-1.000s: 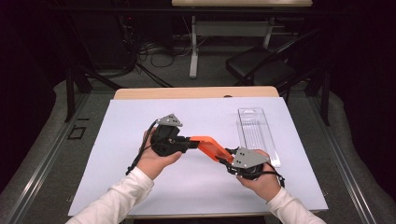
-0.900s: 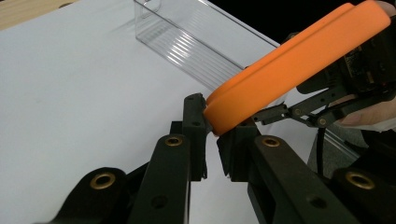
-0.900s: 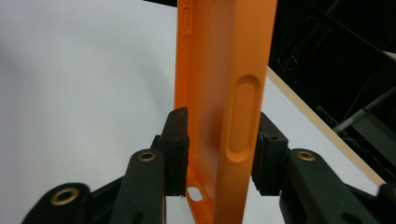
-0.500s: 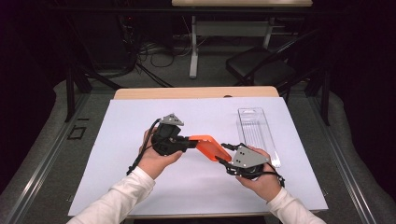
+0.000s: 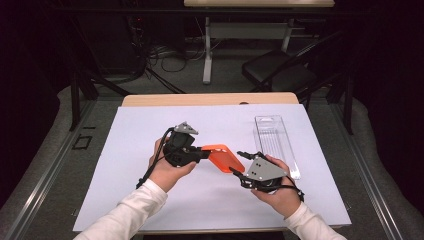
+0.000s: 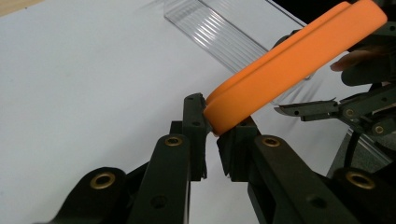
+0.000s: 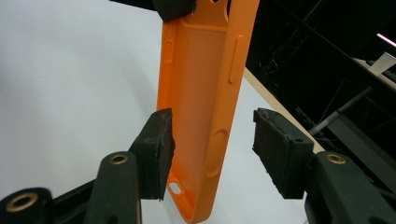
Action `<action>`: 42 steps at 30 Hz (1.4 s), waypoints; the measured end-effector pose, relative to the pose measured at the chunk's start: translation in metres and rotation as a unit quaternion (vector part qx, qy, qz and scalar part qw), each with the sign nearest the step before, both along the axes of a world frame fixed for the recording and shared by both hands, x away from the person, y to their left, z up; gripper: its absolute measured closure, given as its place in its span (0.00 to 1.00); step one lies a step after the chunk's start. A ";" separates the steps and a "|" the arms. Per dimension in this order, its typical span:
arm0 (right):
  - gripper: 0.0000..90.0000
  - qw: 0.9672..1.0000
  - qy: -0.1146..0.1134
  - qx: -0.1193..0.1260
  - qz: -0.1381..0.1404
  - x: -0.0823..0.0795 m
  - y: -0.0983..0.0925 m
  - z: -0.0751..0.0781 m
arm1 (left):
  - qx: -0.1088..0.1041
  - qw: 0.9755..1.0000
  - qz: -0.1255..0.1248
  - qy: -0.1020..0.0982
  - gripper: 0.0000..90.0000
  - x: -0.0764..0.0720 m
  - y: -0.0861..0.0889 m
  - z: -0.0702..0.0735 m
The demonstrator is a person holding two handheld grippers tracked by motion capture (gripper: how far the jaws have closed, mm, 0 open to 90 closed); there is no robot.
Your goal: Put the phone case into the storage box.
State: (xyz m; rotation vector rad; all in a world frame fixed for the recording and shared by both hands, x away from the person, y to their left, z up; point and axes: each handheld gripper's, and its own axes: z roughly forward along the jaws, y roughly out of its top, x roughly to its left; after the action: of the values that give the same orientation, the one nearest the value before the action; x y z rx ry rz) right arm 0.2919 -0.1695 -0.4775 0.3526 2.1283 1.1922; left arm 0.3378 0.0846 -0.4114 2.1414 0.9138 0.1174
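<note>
The left hand-held gripper point(image 5: 204, 153) is pressed tight on 1 end of an orange soft-plastic phone case point(image 5: 225, 157), and holds it up off the bench point(image 5: 125, 165), which is covered by a white sheet. In the left gripper view the 2 black jaws pinch the rounded corner of the orange soft-plastic phone case point(image 6: 289, 60), which slants away up and to the right, edge-on.

The right hand-held gripper point(image 5: 243, 161) sits at the case's other end. In the right gripper view the case point(image 7: 205, 107) hangs between the 2 pads, its hollow inner side showing, with button bumps along both rims. The left pad point(image 7: 156, 149) stands just beside or against the case's edge; I cannot tell which. The right pad point(image 7: 275, 149) stands clear of it with an open gap. These jaws have just been opening, with the case between them; they are spread and do not clamp it.

A clear ribbed plastic tray point(image 5: 275, 142), long and narrow, lies flat on the white sheet beyond the right hand point(image 5: 275, 195). Nothing shows inside it; its ridged floor is bare. In the left gripper view the same tray point(image 6: 219, 35) lies behind the case, apart from it.
</note>
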 end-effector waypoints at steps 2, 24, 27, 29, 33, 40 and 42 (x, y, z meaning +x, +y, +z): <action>0.52 1.000 -0.002 -0.002 -0.001 0.000 0.001 0.001 | 0.004 1.000 0.007 -0.002 0.91 0.000 0.000 0.000; 0.54 1.000 0.001 0.002 -0.008 0.003 0.002 0.009 | 0.075 0.997 0.026 -0.019 0.91 0.000 -0.015 0.007; 0.54 1.000 0.004 0.000 -0.009 0.003 0.003 0.011 | 0.084 0.996 0.026 -0.015 0.91 0.001 -0.018 0.007; 0.54 1.000 0.006 0.003 -0.010 0.003 0.004 0.012 | 0.090 0.996 0.027 -0.013 0.91 0.001 -0.020 0.007; 0.53 1.000 0.008 0.003 -0.014 0.003 0.006 0.015 | 0.100 0.995 0.026 -0.013 0.91 0.003 -0.023 0.008; 0.51 1.000 0.016 0.003 -0.024 0.006 0.008 0.018 | 0.111 0.993 0.027 -0.012 0.91 0.007 -0.029 0.008; 0.51 1.000 0.019 0.001 -0.024 0.007 0.009 0.018 | 0.115 0.993 0.029 -0.013 0.91 0.008 -0.030 0.009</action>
State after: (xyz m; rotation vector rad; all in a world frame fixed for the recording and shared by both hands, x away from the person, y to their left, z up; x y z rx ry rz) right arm 0.2989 -0.1610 -0.4592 0.4282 2.1398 1.1701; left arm 0.3453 0.0542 -0.4027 2.3198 0.9872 0.2916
